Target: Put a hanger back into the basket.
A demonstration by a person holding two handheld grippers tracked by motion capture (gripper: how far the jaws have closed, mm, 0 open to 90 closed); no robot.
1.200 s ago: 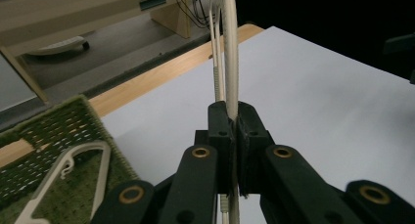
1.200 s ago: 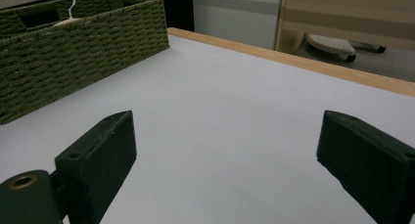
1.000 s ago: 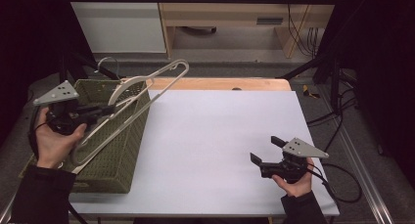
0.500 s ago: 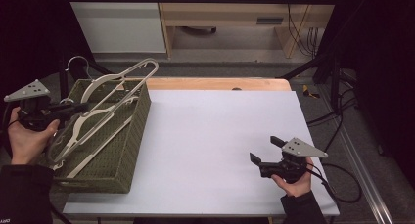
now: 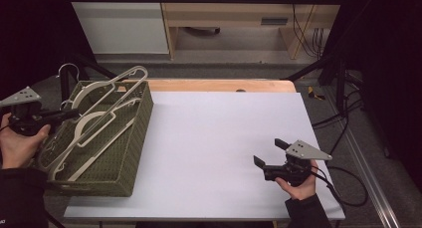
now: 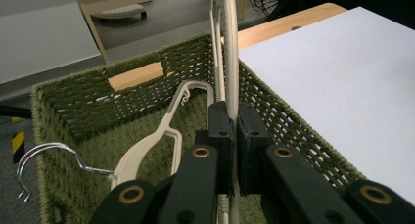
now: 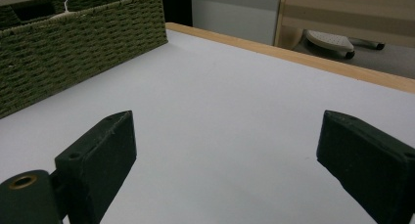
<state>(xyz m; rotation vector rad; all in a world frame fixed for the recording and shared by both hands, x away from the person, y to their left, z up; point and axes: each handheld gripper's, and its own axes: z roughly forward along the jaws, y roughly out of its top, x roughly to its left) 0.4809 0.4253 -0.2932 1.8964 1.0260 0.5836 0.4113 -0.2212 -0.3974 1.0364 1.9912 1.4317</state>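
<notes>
The left tool clenches a white hanger, tilting it out of the basket. The right tool waits released over the surface.

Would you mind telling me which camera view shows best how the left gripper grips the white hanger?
The left gripper view: its fingers are shut on the white hanger, seen close up. The high view shows the left gripper small, at the green basket. The right gripper view catches just a bit of white above the basket wall.
</notes>
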